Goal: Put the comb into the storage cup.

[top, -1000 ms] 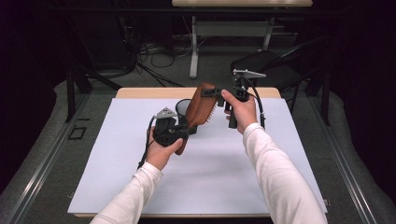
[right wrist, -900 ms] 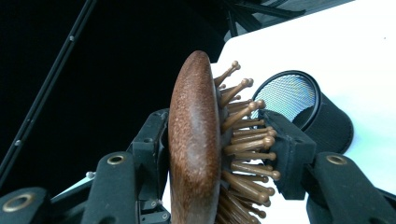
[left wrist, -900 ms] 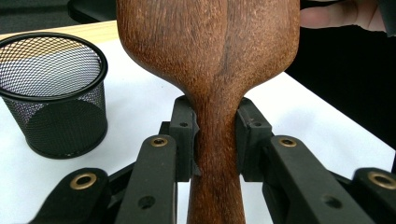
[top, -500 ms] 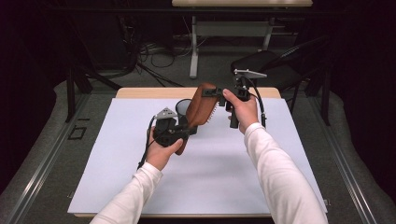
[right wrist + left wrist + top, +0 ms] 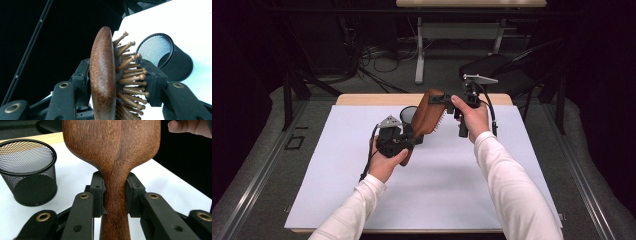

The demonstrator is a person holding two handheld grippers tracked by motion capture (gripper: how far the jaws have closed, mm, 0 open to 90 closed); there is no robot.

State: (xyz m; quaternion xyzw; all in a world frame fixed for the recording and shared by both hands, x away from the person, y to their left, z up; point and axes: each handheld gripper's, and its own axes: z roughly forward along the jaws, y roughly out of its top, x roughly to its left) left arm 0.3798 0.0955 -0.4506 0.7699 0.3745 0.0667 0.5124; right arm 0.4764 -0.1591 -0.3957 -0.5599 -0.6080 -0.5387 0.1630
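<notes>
A wooden hairbrush (image 5: 428, 114) is held in the air above the white table cover (image 5: 437, 190), head up and tilted to the right. My left gripper (image 5: 409, 141) is shut on its narrow handle; in the left gripper view the pads (image 5: 98, 195) press both sides of the neck of the brush (image 5: 115, 147). My right gripper (image 5: 447, 98) is shut on the head. In the right gripper view one pad sits on the smooth back of the brush (image 5: 102, 75) and the other pad (image 5: 153, 82) on the bristle tips.
A black mesh cup (image 5: 408, 114) stands upright on the white cover just behind the brush, near the back edge; it also appears as the cup (image 5: 27, 172) and the cup (image 5: 165, 55). A dark chair (image 5: 507, 67) and desk legs stand beyond the table.
</notes>
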